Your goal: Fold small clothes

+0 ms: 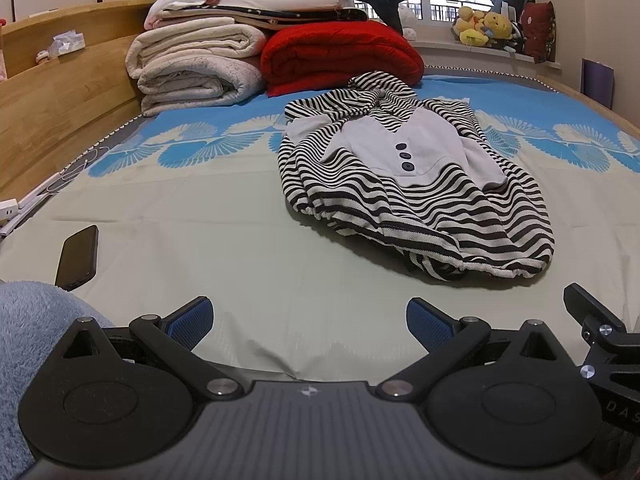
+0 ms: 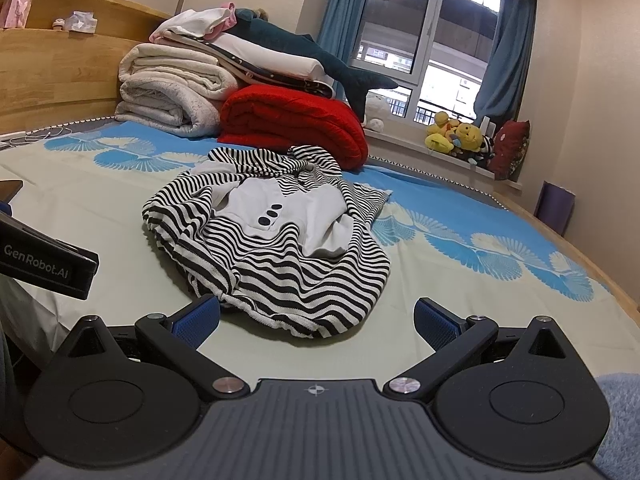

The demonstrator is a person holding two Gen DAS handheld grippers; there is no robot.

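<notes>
Both grippers, left [image 1: 309,326] and right [image 2: 317,326], gaped empty above pale bedsheet [image 1: 192,240]; crumpled black-and-white striped small garment [image 2: 280,248] lay just ahead, untouched.

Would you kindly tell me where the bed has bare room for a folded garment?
Bare sheet lies between the phone and the striped garment. The headboard end is crowded with folded blankets and a red quilt.
</notes>
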